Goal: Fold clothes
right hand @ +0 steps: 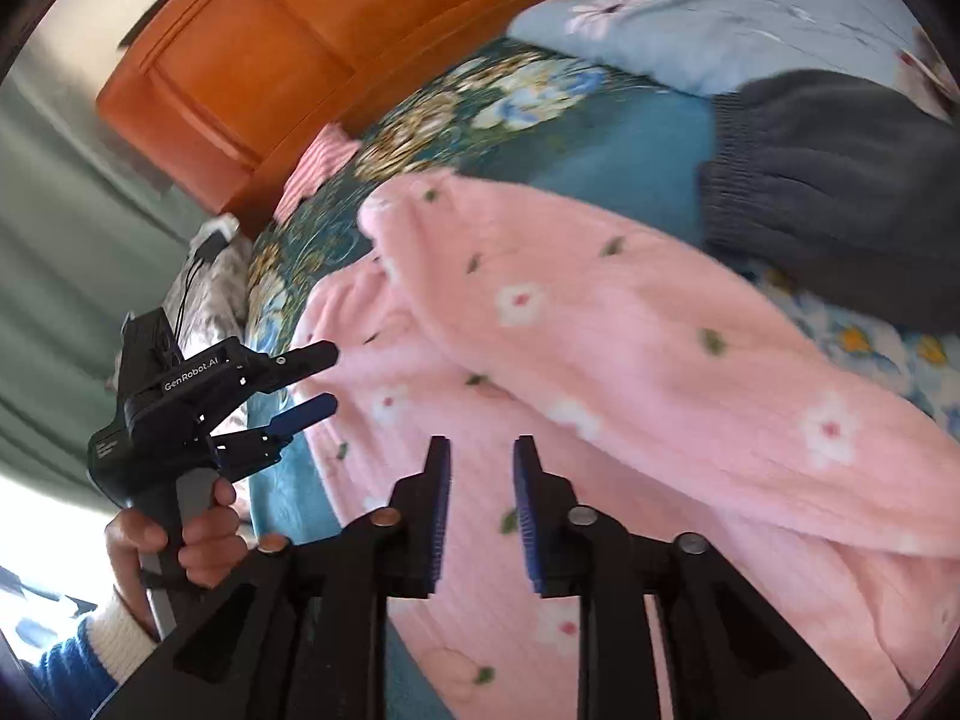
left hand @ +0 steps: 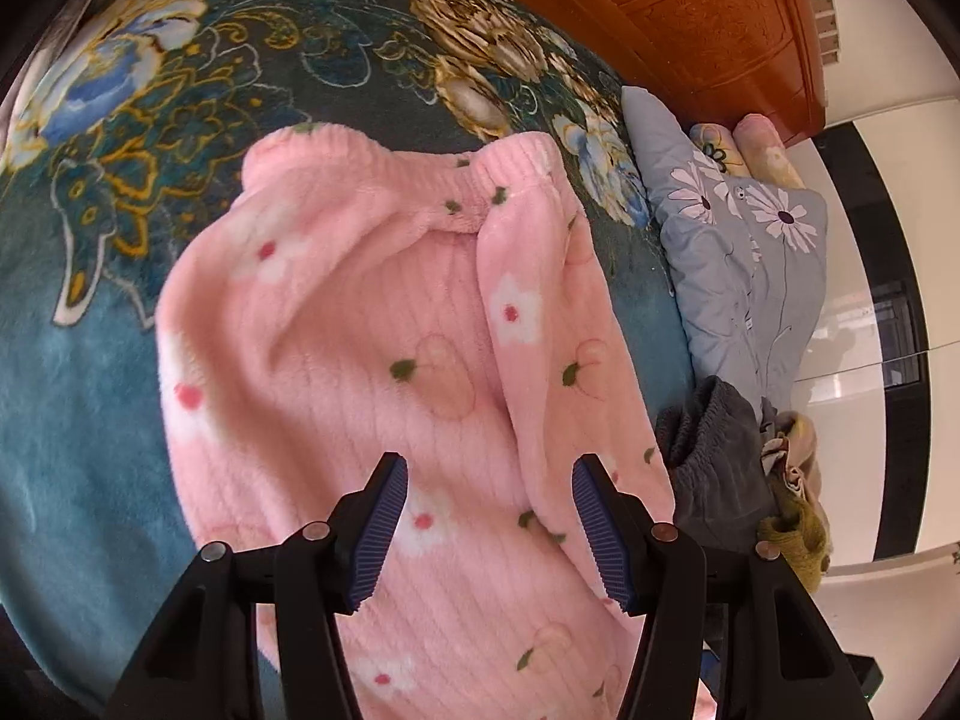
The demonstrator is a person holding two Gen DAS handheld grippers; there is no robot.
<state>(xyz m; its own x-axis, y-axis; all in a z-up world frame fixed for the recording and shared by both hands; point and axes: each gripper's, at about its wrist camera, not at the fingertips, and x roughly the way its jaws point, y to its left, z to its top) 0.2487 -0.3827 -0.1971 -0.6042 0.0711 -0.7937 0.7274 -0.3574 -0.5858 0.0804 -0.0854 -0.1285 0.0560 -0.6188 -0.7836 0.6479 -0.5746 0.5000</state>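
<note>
**Both grippers spread over the pink fleece, nothing pinched**

Left gripper (left hand: 489,525) hovering above the pink fleece pyjama garment (left hand: 390,360), jaws spread wide, blue ribbed pads (left hand: 381,531) facing each other across a broad gap. Nothing between them but fleece below; whether the tips touch the cloth cannot be told. Straight ahead of these jaws, a ribbed pink waistband or cuff (left hand: 474,180) at the garment's far end. A folded-over layer running from there back toward the right-hand pad. Garment lying on a teal floral blanket (left hand: 90,330), which shows to the left of the jaws. To the right of the jaws, a dark grey garment (left hand: 714,456) bunched at the bed's edge, a grey daisy-print pillow (left hand: 744,252) beyond it, a wooden headboard (left hand: 690,12) farther off.

Right gripper (right hand: 480,510) also over the pink fleece (right hand: 600,360), jaws parted, a narrower gap than the left's, gripping nothing. Left of these jaws, the other gripper (right hand: 312,381) seen from the side, fingers apart at the garment's edge, a hand (right hand: 180,534) around its handle. Ahead and right, the dark grey garment (right hand: 840,192) with elastic band, just beside the pink one.
</note>
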